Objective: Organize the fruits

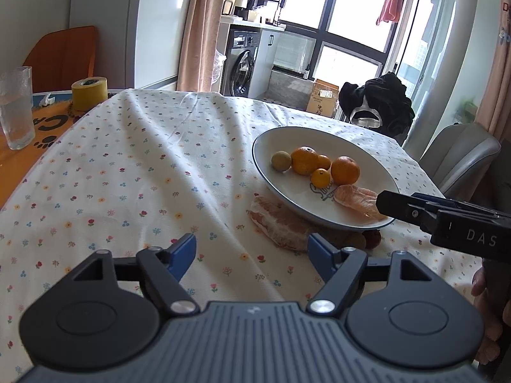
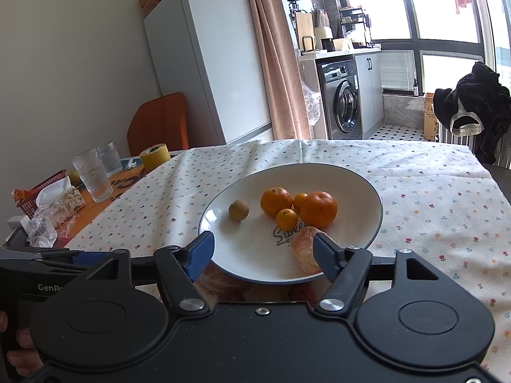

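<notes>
A white plate [image 1: 281, 140] [image 2: 351, 178] on the flowered cloth holds two mandarins [image 1: 345, 170] [image 2: 318, 209], two small kumquats [image 1: 320, 177] [image 2: 286, 219], a brownish round fruit [image 1: 281, 161] [image 2: 239, 210] and a peeled citrus piece [image 1: 356, 198] [image 2: 303, 249]. A second peeled piece [image 1: 278, 225] lies on the cloth by the plate's near rim. My left gripper [image 1: 252, 255] is open and empty, just before that piece. My right gripper [image 2: 263, 255] is open over the plate's near rim, its right finger beside the peeled piece on the plate.
A drinking glass [image 1: 16, 108] [image 2: 92, 175] and a yellow tape roll [image 1: 89, 92] [image 2: 155, 156] stand at the table's left. A small red fruit [image 1: 372, 239] lies by the plate's near edge. A grey chair [image 1: 460, 156] stands at the right.
</notes>
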`<state>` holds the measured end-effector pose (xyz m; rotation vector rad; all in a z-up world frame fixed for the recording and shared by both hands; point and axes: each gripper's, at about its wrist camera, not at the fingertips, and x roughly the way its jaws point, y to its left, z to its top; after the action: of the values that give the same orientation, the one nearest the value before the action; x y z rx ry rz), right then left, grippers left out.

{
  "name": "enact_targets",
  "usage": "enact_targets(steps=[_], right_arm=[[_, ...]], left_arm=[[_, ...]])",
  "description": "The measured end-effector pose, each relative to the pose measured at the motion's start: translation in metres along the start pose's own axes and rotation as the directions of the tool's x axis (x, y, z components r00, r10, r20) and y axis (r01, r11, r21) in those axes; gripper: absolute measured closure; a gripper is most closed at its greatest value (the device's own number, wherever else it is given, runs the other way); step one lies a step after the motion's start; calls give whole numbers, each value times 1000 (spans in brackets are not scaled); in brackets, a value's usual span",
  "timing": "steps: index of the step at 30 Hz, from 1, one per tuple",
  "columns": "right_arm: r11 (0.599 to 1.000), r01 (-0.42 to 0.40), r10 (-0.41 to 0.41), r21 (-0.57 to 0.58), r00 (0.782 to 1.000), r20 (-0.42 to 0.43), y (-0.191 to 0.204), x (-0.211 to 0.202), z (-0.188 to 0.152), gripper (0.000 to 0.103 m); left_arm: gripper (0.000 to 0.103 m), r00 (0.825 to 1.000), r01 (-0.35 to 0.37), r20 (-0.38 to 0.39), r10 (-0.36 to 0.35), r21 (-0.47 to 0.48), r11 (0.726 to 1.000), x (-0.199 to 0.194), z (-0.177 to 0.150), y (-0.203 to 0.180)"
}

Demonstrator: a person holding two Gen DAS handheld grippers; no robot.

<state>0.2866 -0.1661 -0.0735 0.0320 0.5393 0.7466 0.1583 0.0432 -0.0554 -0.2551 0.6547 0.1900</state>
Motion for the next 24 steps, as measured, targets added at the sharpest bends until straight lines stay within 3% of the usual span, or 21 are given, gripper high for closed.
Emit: enact_targets(steps=[6,24], right_arm=[[1000,29,-29,3,1000,-4,2,-7,-4,22],[999,51,-51,18,999,1,-3,-35,-22,12]], left_arm=[[26,1000,-4,5,4,-5,1000,-7,-5,-3],[23,1000,-2,0,2,15,1000,-19,-22,-18]])
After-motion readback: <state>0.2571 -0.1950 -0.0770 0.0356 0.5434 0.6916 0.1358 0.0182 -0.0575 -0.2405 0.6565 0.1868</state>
